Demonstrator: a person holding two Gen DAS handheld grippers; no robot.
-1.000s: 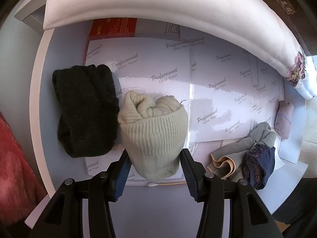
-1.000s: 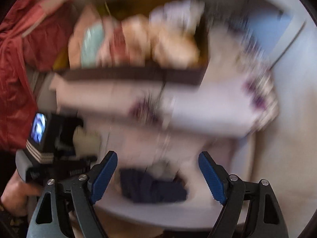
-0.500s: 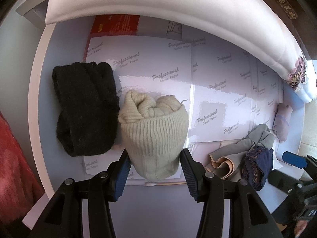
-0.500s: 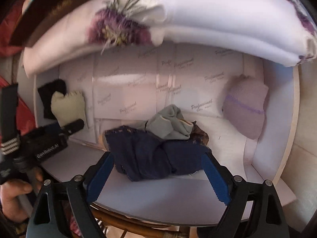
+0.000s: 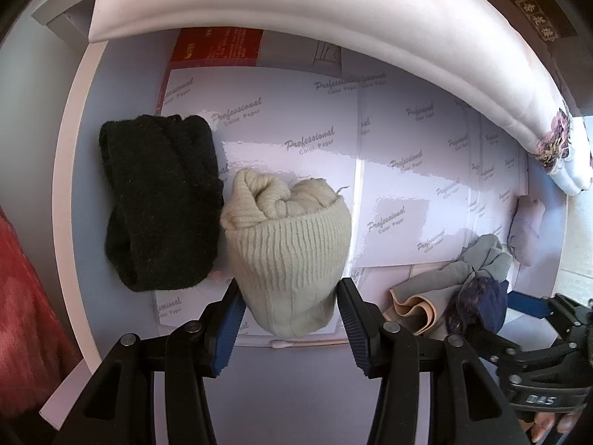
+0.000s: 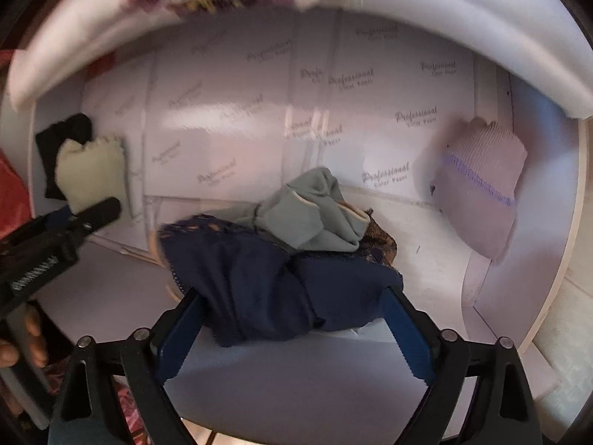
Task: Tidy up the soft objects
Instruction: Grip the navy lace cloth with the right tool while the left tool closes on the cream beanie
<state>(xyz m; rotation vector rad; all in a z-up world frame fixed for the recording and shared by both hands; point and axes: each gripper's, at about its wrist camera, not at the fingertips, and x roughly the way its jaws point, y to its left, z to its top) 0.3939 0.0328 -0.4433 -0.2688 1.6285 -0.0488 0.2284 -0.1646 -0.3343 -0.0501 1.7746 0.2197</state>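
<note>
Right claw (image 6: 292,330) has dropped onto the paper-lined shelf (image 6: 259,118).

Knit hat (image 5: 289,256) just right of folded knit (image 5: 159,200) on paper-lined table (image 5: 333,141); crumpled garment heap (image 6: 281,259) far right.

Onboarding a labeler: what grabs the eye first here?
The cream sock roll between the left gripper's fingers, beside a black roll. Then the navy cloth heaped with grey cloth between the right gripper's open fingers, which have just been closing.
</note>
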